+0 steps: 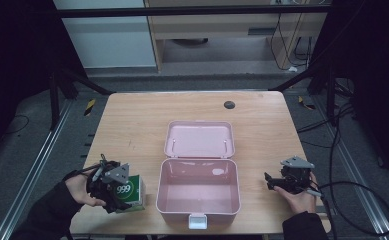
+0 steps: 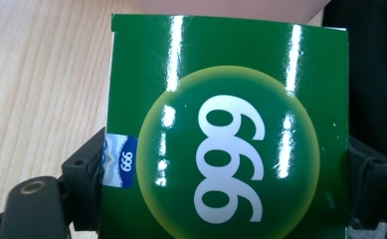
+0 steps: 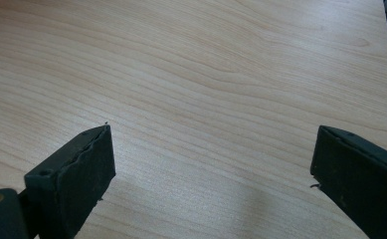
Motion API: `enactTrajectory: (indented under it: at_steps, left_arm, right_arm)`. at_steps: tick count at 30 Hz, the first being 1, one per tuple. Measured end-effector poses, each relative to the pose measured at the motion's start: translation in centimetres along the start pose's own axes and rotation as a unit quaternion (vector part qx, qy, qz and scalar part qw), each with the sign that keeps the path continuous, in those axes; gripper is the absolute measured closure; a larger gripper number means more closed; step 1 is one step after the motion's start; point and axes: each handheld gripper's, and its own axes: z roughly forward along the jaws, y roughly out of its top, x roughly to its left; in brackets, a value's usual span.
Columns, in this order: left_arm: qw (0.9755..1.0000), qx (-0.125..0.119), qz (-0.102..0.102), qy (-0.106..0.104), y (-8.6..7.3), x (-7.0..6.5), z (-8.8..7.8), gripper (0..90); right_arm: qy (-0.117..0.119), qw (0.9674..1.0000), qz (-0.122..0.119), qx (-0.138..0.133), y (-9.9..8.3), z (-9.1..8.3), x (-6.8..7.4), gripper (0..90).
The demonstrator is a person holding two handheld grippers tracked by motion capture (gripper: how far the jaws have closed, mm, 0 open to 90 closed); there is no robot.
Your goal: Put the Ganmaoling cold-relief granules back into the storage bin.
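I have the green box (image 1: 131,192) with the white "999" on it clamped in my left gripper (image 1: 113,186), near the front left corner of the table (image 1: 132,120). In the left gripper view the box (image 2: 231,134) sits square between the two black jaws, one pressing on each side, with a small blue sticker (image 2: 120,161) at its edge beside the left-hand jaw. From the high view I cannot tell whether the box's base touches the wood or hangs just above it.

Just to the right of the box stands the pink case (image 1: 198,192), open, its tub facing up and its lid (image 1: 199,139) laid back flat toward the far side. A white latch (image 1: 197,220) sticks out of the tub's near wall. The box is just beside the case's left wall, outside it.

My right gripper (image 1: 270,181) is on the far side of the case, well apart from it, low over the wood near the table's right edge. In the right gripper view its jaws are spread wide with only bare table (image 3: 206,89) between them. A small dark round spot (image 1: 229,104) lies at the far edge of the table.
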Motion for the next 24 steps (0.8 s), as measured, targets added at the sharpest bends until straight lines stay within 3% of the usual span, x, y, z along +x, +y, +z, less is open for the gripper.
enactTrajectory:
  at_steps: [6, 14, 24]
  left_arm:
    - [0.9999, -0.009, 0.007, 0.004, 1.2, -1.0, -1.0, 14.4]
    - [0.9994, -0.007, 0.035, 0.0, 2.9, -2.2, -2.5, 14.4]
    - [0.9988, -0.006, 0.049, 0.0, 4.5, -3.5, -2.9, 14.5]
  right_arm:
    - [0.0, 1.0, -0.001, 0.0, 0.0, 0.0, 0.0, 4.0]
    - [0.0, 1.0, -0.004, 0.001, 0.0, 0.0, 0.0, 4.1]
    - [0.002, 1.0, -0.004, 0.001, 0.0, 0.0, 0.0, 4.1]
